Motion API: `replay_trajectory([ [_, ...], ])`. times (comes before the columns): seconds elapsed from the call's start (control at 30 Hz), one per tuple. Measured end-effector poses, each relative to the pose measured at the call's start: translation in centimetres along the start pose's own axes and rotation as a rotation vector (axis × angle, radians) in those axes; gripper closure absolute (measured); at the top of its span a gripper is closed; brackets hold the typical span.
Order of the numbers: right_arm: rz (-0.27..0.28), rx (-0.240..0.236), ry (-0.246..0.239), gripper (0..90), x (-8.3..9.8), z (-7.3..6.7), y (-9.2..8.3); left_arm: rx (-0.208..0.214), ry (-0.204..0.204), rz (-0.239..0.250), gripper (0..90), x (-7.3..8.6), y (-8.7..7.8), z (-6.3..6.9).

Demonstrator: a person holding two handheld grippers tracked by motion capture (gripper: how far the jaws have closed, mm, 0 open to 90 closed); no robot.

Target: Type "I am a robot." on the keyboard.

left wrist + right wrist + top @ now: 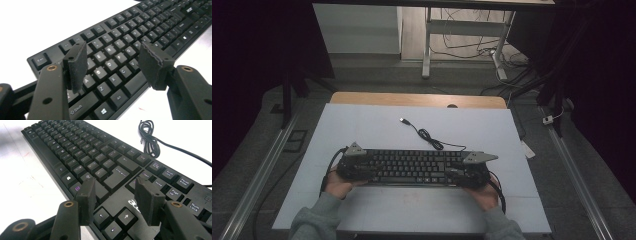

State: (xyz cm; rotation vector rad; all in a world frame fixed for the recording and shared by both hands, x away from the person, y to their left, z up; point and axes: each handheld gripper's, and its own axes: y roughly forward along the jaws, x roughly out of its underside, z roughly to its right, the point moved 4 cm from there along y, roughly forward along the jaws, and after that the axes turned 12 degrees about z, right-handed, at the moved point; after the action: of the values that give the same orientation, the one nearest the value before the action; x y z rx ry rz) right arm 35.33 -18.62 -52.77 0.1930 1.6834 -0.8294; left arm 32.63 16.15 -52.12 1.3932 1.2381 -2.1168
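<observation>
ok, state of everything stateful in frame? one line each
keyboard: lying flat on the white table, keys up, not lifted
USB cable: unplugged, loosely coiled behind the keyboard
left gripper: open, above the letter keys
right gripper: open, above the arrow-key area

White table (362,130) bears keyboard (412,166), cable (429,136).
</observation>
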Motion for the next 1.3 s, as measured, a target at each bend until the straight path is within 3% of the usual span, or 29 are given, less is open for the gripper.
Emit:
replay_trajectory([
  [0.27, -0.006, 0.006, -0.006, 51.5, 0.0, 0.0, 0.0, -0.035, -0.017, 0.005, 36.5, -0.1, -0.4, -0.8],
  [0.47, -0.007, 0.005, -0.005, 51.5, 0.1, 0.0, 0.1, -0.031, -0.019, 0.011, 34.0, -0.1, -0.6, -1.1],
  [0.6, -0.005, -0.001, -0.003, 51.5, 0.1, -0.1, 0.1, -0.041, -0.021, -0.014, 35.0, 0.1, -0.7, -1.4],
  [0.9, -0.006, -0.004, -0.004, 51.4, 0.1, -0.1, 0.2, -0.034, -0.024, -0.067, 54.3, 0.6, -0.6, -1.8],
  [1.17, -0.010, -0.001, -0.006, 51.4, 0.1, -0.1, 0.2, -0.049, 0.010, -0.084, 84.7, 0.9, -0.1, -1.6],
  [1.3, -0.011, -0.001, -0.006, 51.4, 0.1, -0.1, 0.2, -0.053, 0.020, -0.092, 89.1, 1.1, 0.3, -1.6],
])
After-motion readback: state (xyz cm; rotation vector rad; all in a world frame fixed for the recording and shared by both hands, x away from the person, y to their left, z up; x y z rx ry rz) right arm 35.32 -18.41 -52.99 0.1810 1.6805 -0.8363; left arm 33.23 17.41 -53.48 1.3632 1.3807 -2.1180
